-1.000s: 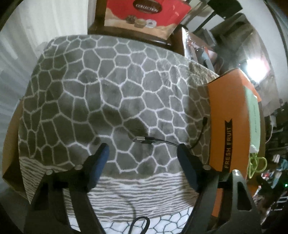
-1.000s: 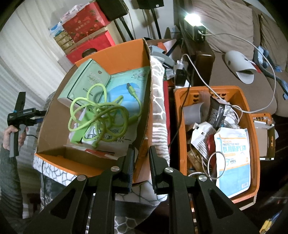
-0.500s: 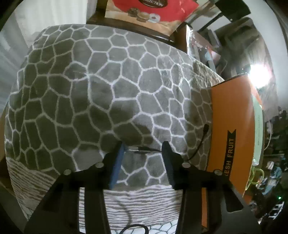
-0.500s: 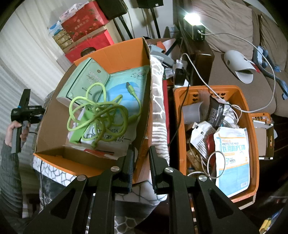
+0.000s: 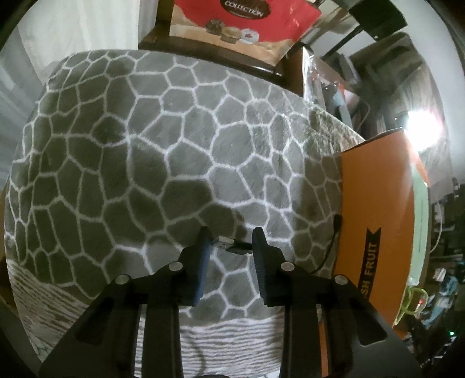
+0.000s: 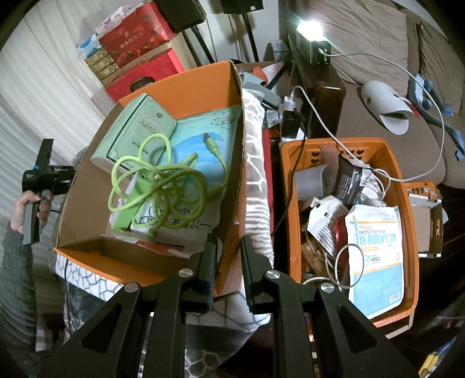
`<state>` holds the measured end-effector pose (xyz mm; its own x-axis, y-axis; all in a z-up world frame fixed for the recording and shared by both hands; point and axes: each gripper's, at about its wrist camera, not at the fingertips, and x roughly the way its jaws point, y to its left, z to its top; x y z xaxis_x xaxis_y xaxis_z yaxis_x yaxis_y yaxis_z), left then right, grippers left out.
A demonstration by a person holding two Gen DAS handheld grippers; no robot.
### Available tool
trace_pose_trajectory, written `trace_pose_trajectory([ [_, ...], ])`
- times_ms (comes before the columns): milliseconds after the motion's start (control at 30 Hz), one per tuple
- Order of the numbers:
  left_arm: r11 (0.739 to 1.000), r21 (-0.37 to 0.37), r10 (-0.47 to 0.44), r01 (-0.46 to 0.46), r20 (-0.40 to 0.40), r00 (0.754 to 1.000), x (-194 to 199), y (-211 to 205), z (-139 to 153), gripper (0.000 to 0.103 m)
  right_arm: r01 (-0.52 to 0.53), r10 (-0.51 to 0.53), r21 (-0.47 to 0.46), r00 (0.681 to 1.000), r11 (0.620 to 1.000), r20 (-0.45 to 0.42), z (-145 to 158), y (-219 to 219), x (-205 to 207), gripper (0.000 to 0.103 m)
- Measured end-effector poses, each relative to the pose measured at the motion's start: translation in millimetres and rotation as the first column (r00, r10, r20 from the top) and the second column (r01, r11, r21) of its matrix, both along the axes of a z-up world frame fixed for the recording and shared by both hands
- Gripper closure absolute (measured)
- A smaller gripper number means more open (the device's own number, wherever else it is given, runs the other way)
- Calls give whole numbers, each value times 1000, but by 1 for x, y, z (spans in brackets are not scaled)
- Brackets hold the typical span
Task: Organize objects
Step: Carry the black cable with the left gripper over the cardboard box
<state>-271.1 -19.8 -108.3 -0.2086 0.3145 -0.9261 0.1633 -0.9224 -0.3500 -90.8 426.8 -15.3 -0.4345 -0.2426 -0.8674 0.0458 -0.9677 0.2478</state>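
A black cable lies on the grey blanket (image 5: 174,151), and its USB plug (image 5: 231,244) sits crosswise between the blue pads of my left gripper (image 5: 230,242). The jaws are closing and both pads touch the plug. The cable (image 5: 334,241) runs right to the orange cardboard box (image 5: 375,209). In the right wrist view that box (image 6: 186,84) holds a coiled green cable (image 6: 162,186), a mint carton (image 6: 136,133) and mask packs. My right gripper (image 6: 228,261) is shut on the box's right wall (image 6: 239,174) at the near corner, one finger inside and one outside.
An orange plastic basket (image 6: 407,209) to the right of the box is full of mask packets and white cables. A hand (image 6: 29,206) with the left gripper shows at the box's left. A red gift box (image 5: 241,26) stands beyond the blanket. A sofa with a grey slipper (image 6: 386,107) lies behind.
My left gripper's jaws have narrowed from wide open down onto the plug, and it has sunk closer to the blanket. The right gripper and the box have kept still.
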Motion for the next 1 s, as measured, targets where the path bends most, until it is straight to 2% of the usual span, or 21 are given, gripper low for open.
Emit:
trace_pose_trajectory([
  [200,1000,17,7,-6,-62,998,-1,4,15,77,-1,1,3,1000,1000,1,-1,1,0,88],
  [300,1000,11,12,-11,-105,994,2,2,32,77,-1,1,4,1000,1000,0,0,1,0,88],
  [400,999,40,24,-19,-145,989,3,-3,51,77,-1,1,5,1000,1000,1,-1,1,0,88],
  [600,997,69,43,-27,-241,970,10,-10,95,77,-1,1,4,1000,1000,0,0,1,0,88],
  [800,994,102,69,-40,-304,950,23,-22,128,77,-1,1,4,1000,1000,1,0,1,0,88],
  [1000,992,125,34,11,-352,935,39,-12,151,77,0,0,4,1000,1000,1,0,1,0,88],
])
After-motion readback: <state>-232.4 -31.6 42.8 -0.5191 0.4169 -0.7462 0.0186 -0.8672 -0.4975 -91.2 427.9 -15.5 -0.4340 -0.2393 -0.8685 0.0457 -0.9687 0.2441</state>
